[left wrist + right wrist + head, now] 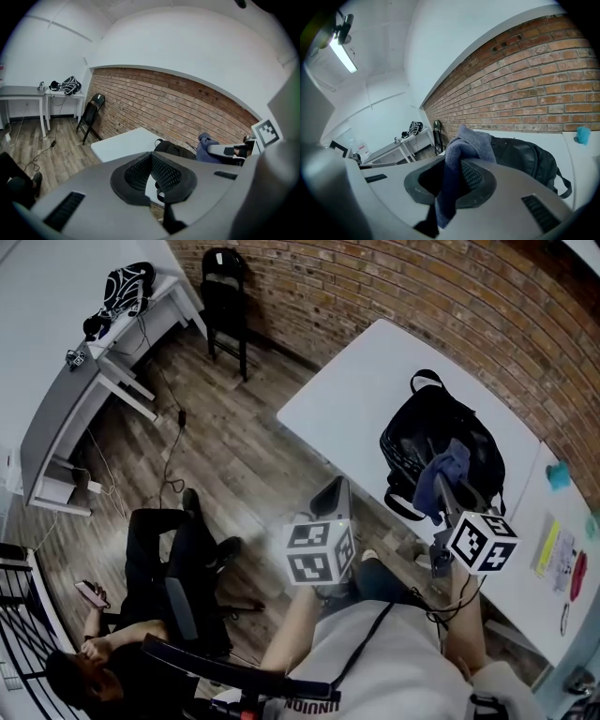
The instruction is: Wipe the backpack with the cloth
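**Cloth clamped over the backpack, other hand-held gripper idle**

In the head view, the black backpack (427, 432) lies on the white counter (366, 395) right of centre in the frame, below the brick wall (422, 296) that runs across the top.

The right hand-held gripper (441, 486) reaches up from the lower right. Its jaws are clenched on the blue-grey cloth (448, 468). The cloth bunches over the lower right part of the backpack. Whether it presses on the fabric or sits just above it cannot be told.

In the right gripper view, the cloth (471, 140) stands up between the dark pads of that hand-held gripper (457, 171), with a tail hanging down through them. The backpack (529, 157) lies directly behind, at centre right. A small teal object (582, 134) sits on the counter (581, 154) near the right edge.

The left hand-held gripper (333, 493) is at lower centre of the head view, off the counter's near edge and apart from the backpack. In the left gripper view, its jaws (151, 161) are closed tip to tip with nothing held. The counter (122, 145) and backpack (171, 149) lie beyond them.

A seated person (141, 615) is at the lower left, and a black folding chair (225, 296) stands at the top.
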`<move>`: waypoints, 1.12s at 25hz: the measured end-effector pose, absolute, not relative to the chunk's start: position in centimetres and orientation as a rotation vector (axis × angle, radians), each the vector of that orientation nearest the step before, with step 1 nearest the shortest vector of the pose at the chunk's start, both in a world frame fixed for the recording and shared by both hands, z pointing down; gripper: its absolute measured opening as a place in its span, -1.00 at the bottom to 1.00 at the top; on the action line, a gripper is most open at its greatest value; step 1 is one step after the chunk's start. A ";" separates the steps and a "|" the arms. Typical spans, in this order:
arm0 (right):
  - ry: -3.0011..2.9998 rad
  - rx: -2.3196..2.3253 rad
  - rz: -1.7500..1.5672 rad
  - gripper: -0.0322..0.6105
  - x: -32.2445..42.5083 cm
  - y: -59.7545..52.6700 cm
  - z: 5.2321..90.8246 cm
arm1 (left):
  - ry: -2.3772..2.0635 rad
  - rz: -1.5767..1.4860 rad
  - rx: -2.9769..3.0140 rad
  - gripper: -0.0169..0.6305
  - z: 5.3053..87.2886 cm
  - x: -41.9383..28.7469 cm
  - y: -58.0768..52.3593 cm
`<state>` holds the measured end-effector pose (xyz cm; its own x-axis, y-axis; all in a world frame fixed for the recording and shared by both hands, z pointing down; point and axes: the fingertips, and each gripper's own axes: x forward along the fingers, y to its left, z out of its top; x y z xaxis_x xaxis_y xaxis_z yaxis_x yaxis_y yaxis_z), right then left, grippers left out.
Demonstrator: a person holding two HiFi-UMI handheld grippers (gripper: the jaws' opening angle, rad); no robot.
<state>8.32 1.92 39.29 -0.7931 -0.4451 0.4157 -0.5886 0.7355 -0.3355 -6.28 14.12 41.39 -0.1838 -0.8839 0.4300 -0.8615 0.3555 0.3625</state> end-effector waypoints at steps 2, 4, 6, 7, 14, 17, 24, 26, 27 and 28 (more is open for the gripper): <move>-2.636 0.803 0.652 -0.78 7.7 1.2 39.2 | -2.049 -0.056 1.504 -0.93 41.5 -6.8 13.7; -2.641 0.784 0.644 -0.78 6.8 0.5 39.1 | -2.056 -0.060 1.489 -0.93 41.7 -7.5 13.2; -2.646 0.761 0.639 -0.78 5.9 -0.2 39.1 | -2.066 -0.058 1.476 -0.93 41.7 -8.2 12.8; -2.647 0.751 0.638 -0.78 5.4 -0.5 39.1 | -2.070 -0.055 1.471 -0.93 41.6 -8.5 12.5; -2.661 0.719 0.641 -0.78 3.6 -3.2 38.7 | -2.090 -0.045 1.481 -0.93 40.5 -10.0 9.0; -2.658 0.732 0.647 -0.78 3.9 -4.6 38.8 | -2.072 -0.028 1.504 -0.93 40.5 -9.7 7.0; -2.637 0.829 0.684 -0.78 6.7 -7.7 39.5 | -1.996 0.025 1.613 -0.93 40.8 -7.3 1.8; -2.626 0.868 0.695 -0.78 7.6 -8.6 39.7 | -1.969 0.039 1.647 -0.93 40.9 -6.5 0.3; -2.619 0.889 0.699 -0.78 8.1 -9.1 39.8 | -1.952 0.047 1.664 -0.93 40.9 -6.1 -0.3; -2.609 0.910 0.701 -0.78 8.6 -9.4 39.9 | -1.933 0.055 1.682 -0.93 41.0 -5.6 -0.9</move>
<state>8.60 -9.39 39.92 -0.7586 -0.5016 0.4159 -0.6425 0.6821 -0.3491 -5.61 -0.92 41.00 -0.0459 -0.8977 0.4382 -0.9212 0.2077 0.3289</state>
